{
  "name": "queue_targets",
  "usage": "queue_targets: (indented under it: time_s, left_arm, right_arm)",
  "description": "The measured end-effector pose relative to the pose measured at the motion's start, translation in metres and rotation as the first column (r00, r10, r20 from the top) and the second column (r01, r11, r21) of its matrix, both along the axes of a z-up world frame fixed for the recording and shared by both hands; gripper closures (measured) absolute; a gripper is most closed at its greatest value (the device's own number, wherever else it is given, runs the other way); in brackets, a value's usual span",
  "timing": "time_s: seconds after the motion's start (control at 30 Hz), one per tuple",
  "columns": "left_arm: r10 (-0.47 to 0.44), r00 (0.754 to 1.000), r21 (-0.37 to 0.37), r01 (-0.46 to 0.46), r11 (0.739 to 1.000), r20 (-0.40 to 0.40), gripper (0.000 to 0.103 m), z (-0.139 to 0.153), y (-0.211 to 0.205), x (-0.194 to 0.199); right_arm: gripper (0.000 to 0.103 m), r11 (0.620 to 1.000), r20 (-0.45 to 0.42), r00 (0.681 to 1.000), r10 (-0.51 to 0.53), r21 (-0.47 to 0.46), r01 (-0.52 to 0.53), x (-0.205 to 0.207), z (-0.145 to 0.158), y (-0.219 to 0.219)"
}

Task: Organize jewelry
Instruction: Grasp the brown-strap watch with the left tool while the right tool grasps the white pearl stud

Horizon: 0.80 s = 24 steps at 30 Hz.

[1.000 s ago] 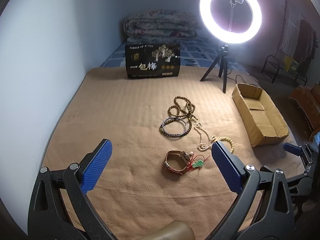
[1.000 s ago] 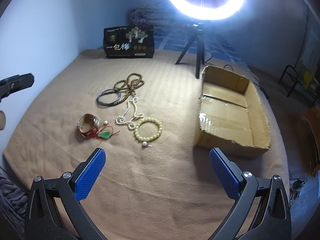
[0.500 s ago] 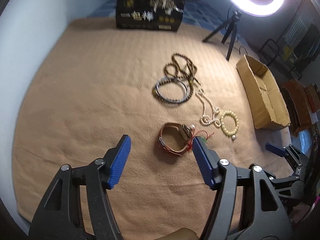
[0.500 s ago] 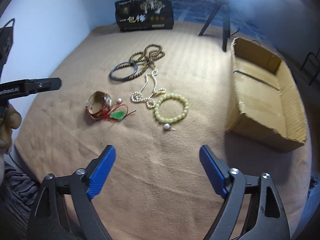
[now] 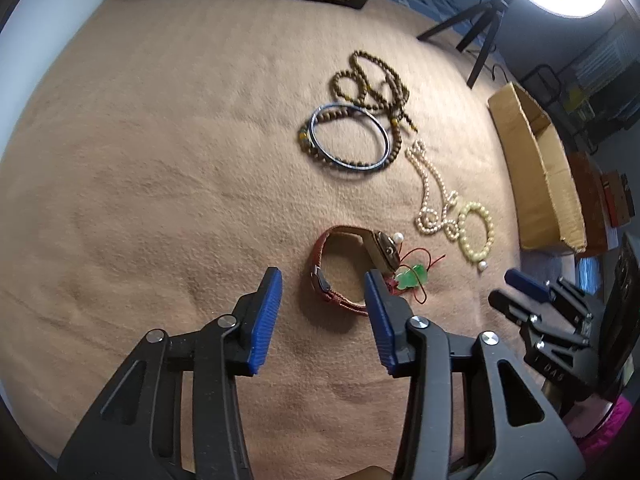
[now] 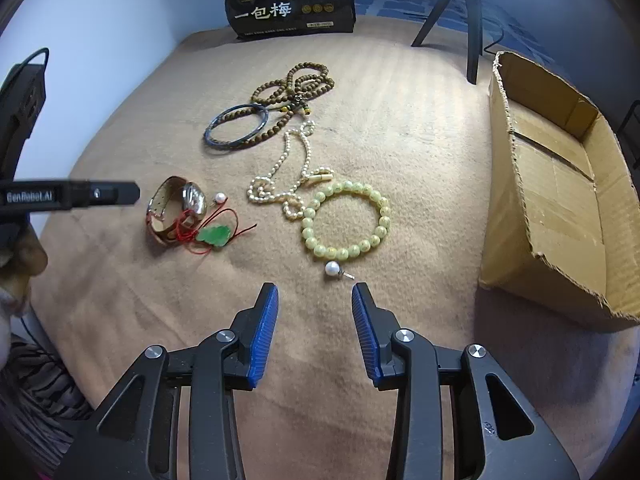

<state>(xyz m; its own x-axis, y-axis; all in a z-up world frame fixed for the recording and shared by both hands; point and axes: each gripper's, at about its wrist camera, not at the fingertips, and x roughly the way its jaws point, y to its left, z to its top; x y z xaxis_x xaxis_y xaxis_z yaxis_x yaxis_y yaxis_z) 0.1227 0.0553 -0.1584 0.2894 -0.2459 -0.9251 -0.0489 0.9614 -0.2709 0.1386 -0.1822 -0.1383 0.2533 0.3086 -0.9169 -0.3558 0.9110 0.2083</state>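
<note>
Lining up on the watch (image 5: 352, 268), the left gripper (image 5: 322, 286) hangs with jaws parted moderately, holding nothing; judged best to straddle one side of the red strap, clear of the green pendant (image 5: 410, 278) cord tangled beside it. The right gripper (image 6: 314, 300) is likewise parted and empty, near the pearl stud (image 6: 332, 269). Watch stands on edge mid-blanket (image 5: 160, 160), strap looped, well apart from the cardboard box (image 6: 560, 208).

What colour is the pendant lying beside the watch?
Green, on red cord. The pendant shows best in the right wrist view, touching the watch.
</note>
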Motion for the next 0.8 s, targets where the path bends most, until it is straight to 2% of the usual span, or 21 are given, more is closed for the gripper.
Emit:
queue_targets:
  time_s: [0.27,0.37,0.53,0.8]
  left_arm:
    - [0.004,1.0,-0.021,-0.004,1.0,-0.021,0.066,-0.011,0.003,0.01]
    - [0.003,1.0,-0.022,-0.004,1.0,-0.03,0.069,-0.015,0.002,0.015]
    - [0.002,0.998,-0.034,-0.004,0.999,-0.055,0.07,-0.025,0.0,0.019]
    - [-0.005,0.997,-0.017,0.004,1.0,-0.076,0.084,-0.034,0.0,0.023]
  right_arm:
    - [0.07,1.0,-0.016,1.0,-0.005,-0.031,0.004,0.01,-0.015,0.002]
    - [0.075,1.0,-0.021,1.0,-0.006,-0.03,0.006,0.014,-0.018,0.002]
    - [0.076,0.999,-0.018,1.0,0.016,-0.044,-0.017,0.015,-0.021,0.011]
    - [0.082,0.994,0.003,0.998,0.06,-0.095,-0.059,0.013,-0.022,0.018]
